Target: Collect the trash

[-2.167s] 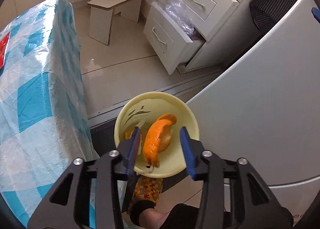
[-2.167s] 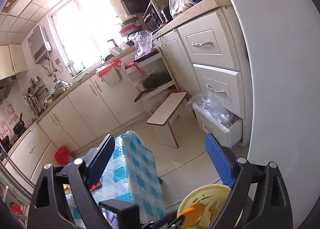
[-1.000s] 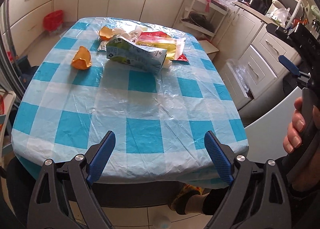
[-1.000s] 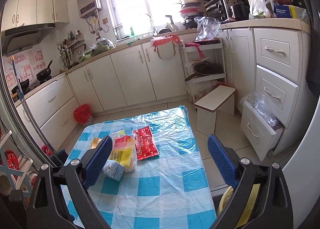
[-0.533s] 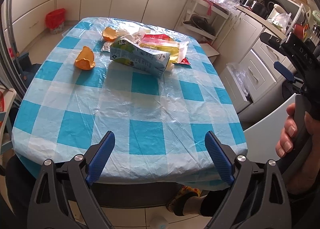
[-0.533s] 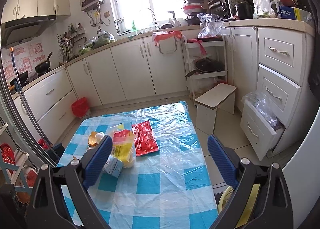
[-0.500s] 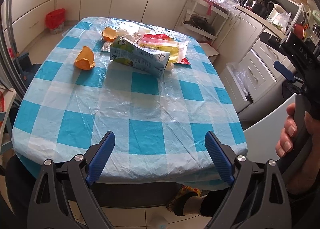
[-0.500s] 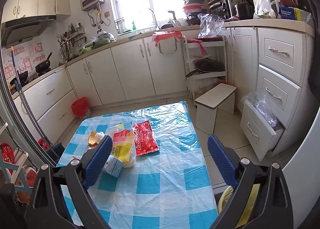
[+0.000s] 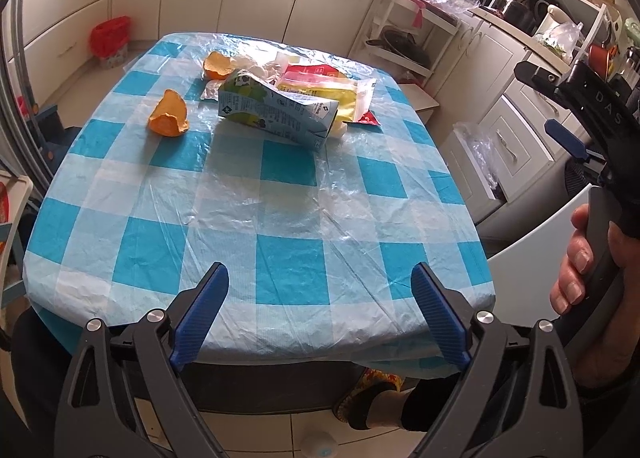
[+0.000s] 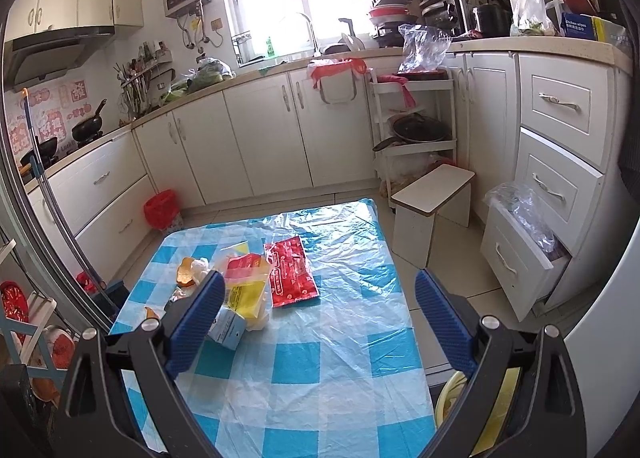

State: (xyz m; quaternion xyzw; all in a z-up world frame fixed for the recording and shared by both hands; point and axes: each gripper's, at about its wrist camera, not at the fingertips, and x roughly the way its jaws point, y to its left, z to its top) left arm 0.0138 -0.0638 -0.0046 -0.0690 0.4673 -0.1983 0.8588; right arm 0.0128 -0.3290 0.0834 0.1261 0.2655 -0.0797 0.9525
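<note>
In the left wrist view, the trash is seen gathered at the far end of the checked surface (image 9: 256, 217): a milk carton (image 9: 276, 109) lying on its side, an orange peel (image 9: 169, 119) apart to its left, a second peel (image 9: 218, 65) behind it, and a yellow packet (image 9: 324, 91) partly under the carton. The carton is judged light and fairly stiff, best taken across its narrow sides; the peels are light, curled and slightly slick, best pinched at an edge. The left gripper (image 9: 320, 318) is held at the near edge with its fingers (image 9: 200, 314) spread wide, empty and touching nothing.

In the right wrist view, a red wrapper (image 10: 292, 272) is seen lying flat beside the yellow packet; it is judged thin, limp and hard to lift except by a raised edge. The right gripper (image 10: 320, 326) is held above the surface, fingers (image 10: 444, 326) wide apart and empty. A yellow bin (image 10: 448, 402) is glimpsed low at the right, beside the table.
</note>
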